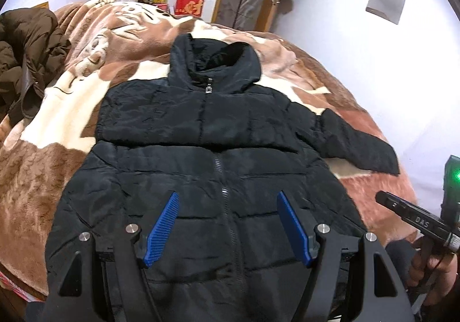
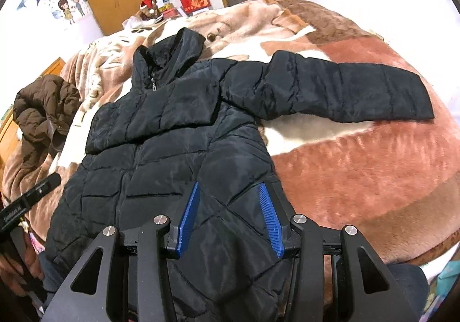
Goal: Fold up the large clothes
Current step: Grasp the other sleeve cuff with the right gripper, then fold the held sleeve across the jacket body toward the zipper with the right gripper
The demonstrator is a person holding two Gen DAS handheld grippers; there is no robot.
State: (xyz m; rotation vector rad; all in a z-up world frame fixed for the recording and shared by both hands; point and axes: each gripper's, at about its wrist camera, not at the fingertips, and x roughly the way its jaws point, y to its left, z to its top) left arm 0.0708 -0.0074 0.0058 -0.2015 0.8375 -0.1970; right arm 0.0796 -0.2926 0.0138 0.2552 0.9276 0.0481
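Black jacket (image 1: 218, 149) spread flat on the blanket (image 1: 51, 149), zipped, one sleeve (image 2: 345, 89) stretched out sideways, left claw (image 1: 227, 228) and right claw (image 2: 231, 218) above its hem, both wide apart, holding nothing

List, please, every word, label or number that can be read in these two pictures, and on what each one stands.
"DAS": white letters on the right gripper's black body.
Gold character on the red box: too blurred to read.
Print on the left gripper's body: too blurred.
Writing on the cartoon wall sticker: too small.
The black jacket shows no text.
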